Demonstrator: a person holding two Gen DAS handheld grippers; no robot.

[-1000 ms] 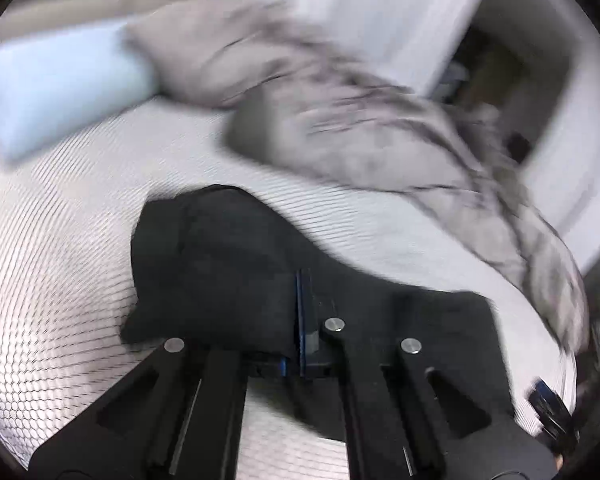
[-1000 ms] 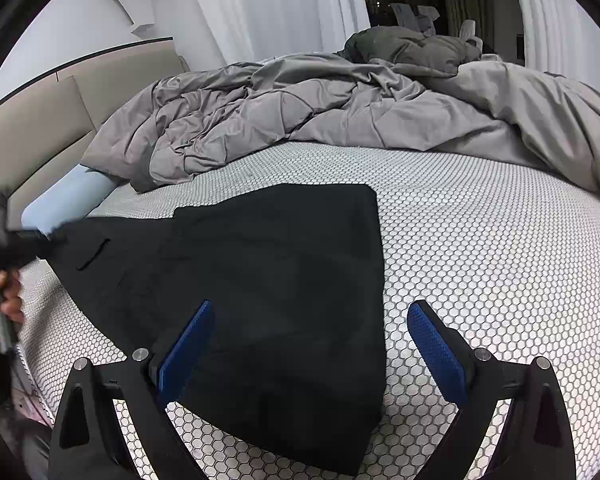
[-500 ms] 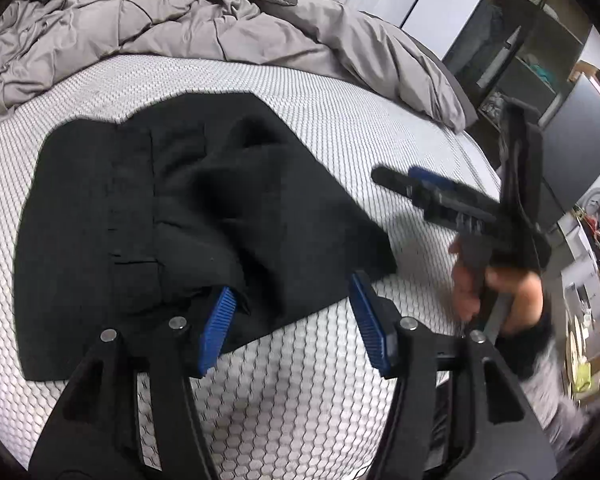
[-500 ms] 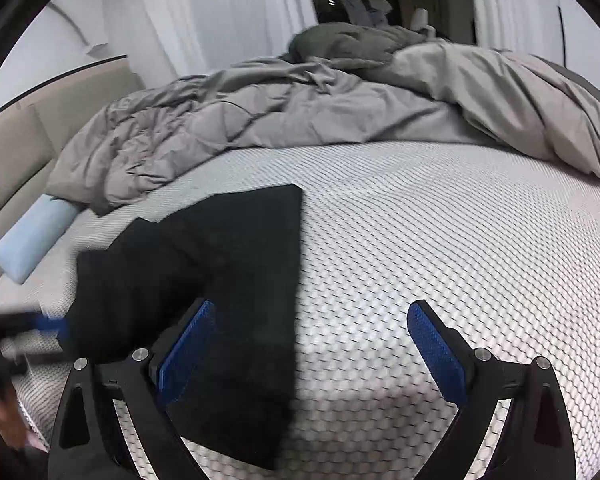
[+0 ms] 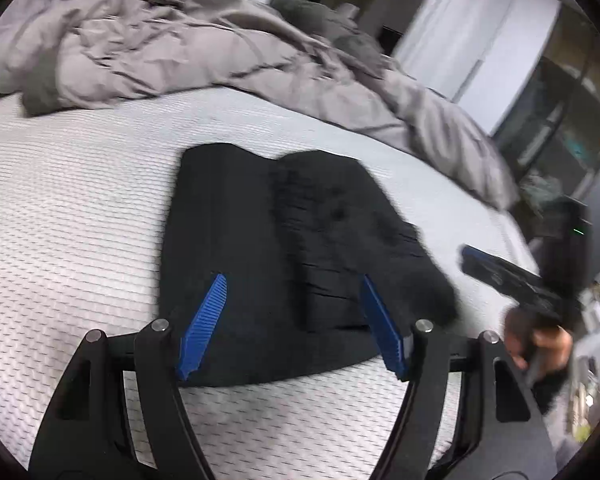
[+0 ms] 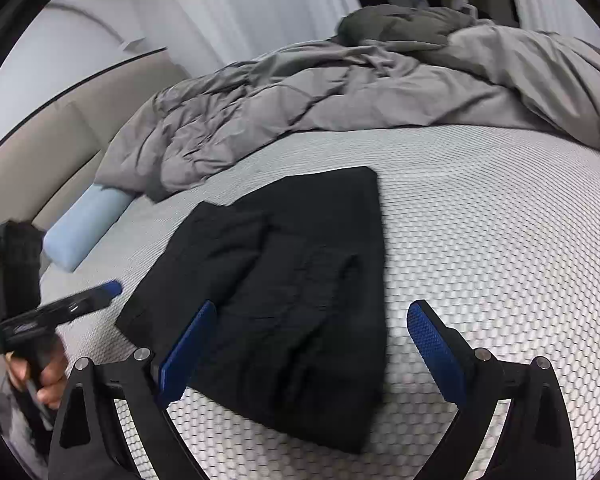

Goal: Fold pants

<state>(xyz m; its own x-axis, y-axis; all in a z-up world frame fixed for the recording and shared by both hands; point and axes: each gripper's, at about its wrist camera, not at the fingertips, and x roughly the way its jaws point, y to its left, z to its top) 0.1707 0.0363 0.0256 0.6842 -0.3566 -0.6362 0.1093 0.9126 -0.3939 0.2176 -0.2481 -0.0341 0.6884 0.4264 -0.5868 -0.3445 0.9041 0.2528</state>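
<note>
Black pants [image 5: 268, 264] lie folded in a thick stack on the white mattress [image 5: 80, 220]; the right wrist view shows the pants [image 6: 300, 280] with one flap laid over the rest. My left gripper [image 5: 292, 322] hovers over the near end of the pants. Its jaws are opening, and its blue pads [image 5: 204, 328] press on nothing. My right gripper [image 6: 312, 346] stands open above the near edge of the pants, holding nothing. Each gripper shows in the other's view: the left gripper [image 6: 96, 296] off the left of the pants, the right gripper [image 5: 484, 264] off their right.
A rumpled grey duvet [image 6: 340, 92] fills the far side of the bed. A light blue pillow [image 6: 84, 228] lies by the beige headboard [image 6: 40, 152]. A person's hand [image 6: 44, 380] grips the left tool. Dark shelves [image 5: 560, 128] stand past the bed's right edge.
The left gripper was shut on the pants a second ago; it has let go, its jaws have spread, and it has drawn back. The pants now lie folded over. The right gripper stays open.
</note>
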